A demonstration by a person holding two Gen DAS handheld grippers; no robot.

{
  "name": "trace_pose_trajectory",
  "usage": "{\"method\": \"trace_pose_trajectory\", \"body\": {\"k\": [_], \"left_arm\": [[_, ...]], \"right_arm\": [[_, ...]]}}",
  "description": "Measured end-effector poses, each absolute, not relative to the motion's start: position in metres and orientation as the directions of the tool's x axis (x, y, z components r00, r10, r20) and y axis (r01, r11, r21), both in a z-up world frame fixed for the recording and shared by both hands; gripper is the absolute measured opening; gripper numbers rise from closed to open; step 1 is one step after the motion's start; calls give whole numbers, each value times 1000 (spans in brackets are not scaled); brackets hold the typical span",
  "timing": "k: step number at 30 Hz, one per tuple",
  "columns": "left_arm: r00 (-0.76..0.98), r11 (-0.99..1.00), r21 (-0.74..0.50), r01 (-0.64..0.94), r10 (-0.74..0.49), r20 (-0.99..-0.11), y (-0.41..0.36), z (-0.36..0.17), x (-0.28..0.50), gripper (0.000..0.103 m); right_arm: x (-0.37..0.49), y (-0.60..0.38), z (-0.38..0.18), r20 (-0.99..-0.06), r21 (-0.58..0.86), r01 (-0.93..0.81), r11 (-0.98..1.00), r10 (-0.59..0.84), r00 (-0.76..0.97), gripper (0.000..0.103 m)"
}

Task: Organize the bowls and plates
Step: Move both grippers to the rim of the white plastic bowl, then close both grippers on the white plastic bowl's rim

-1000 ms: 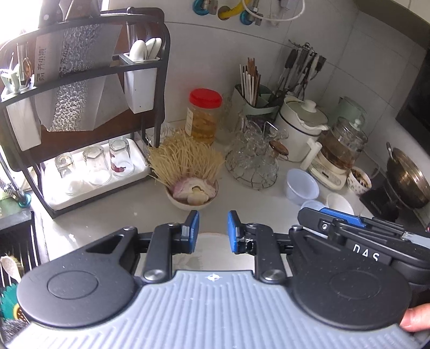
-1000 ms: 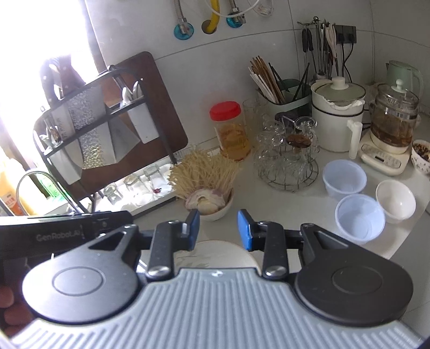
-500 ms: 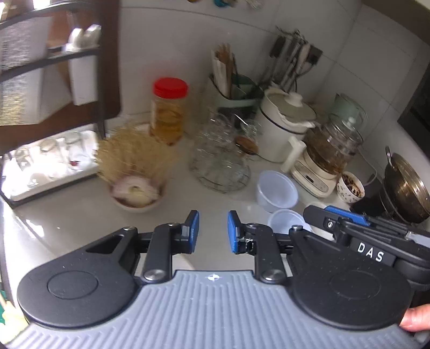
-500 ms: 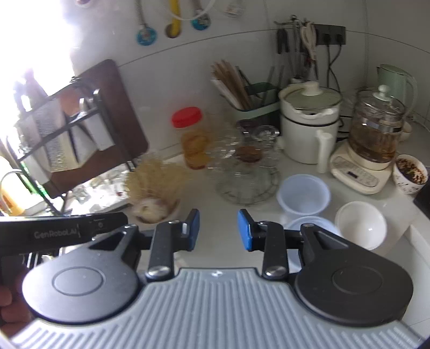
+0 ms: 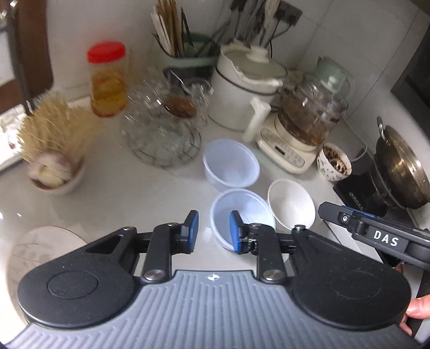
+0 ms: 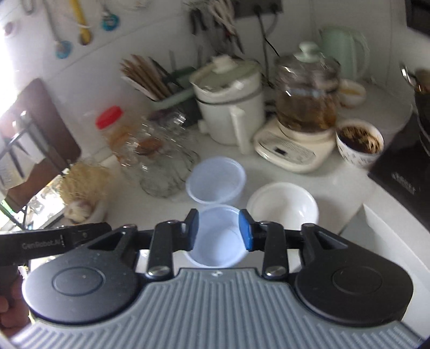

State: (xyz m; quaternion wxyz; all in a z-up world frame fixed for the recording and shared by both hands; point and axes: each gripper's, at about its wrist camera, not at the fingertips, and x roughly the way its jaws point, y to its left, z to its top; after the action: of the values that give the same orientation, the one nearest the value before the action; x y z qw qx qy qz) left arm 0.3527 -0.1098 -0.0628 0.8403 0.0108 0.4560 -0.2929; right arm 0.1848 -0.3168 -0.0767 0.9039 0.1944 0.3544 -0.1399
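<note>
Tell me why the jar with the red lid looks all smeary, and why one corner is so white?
Left wrist view: the red-lid jar and glass cups are smeared by motion blur. Right wrist view: strong window glare washes out the upper left, and the glass kettle is blurred too; both fisheye views bend the edges.

You face a white tiled wall point(image 5: 317, 40) that rises behind a pale, glossy table point(image 5: 121, 198). Taking the red-lidded jar point(image 5: 107, 77) as your mark: left of it stands a dark wooden board point(image 6: 40, 123) against the wall, and beyond that board daylight glares in hard. Right of the jar, a power socket point(image 5: 289, 12) sits high on the tiles.
</note>
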Motion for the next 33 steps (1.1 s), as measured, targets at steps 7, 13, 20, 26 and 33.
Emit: {"method": "trace_pose_trajectory", "body": {"k": [7, 13, 20, 26, 33], "left_arm": [[328, 832, -259, 491, -452, -829, -148, -110, 370, 41], [265, 847, -286, 447, -431, -863, -165, -152, 392, 41], [228, 867, -284, 409, -398, -889, -177, -184, 409, 41], [207, 866, -321, 383, -420, -884, -177, -202, 418, 40], [204, 862, -356, 361, -446, -872, -170, -206, 426, 16]], "right_arm": [[188, -355, -119, -736, 359, 398, 844, -6, 677, 65], [199, -367, -158, -757, 444, 427, 788, 76, 649, 64], [209, -368, -190, -774, 487, 441, 754, 139, 617, 50], [221, -366, -201, -767, 502, 431, 750, 156, 622, 47], [234, -365, -203, -765, 512, 439, 738, 159, 625, 28]]}}
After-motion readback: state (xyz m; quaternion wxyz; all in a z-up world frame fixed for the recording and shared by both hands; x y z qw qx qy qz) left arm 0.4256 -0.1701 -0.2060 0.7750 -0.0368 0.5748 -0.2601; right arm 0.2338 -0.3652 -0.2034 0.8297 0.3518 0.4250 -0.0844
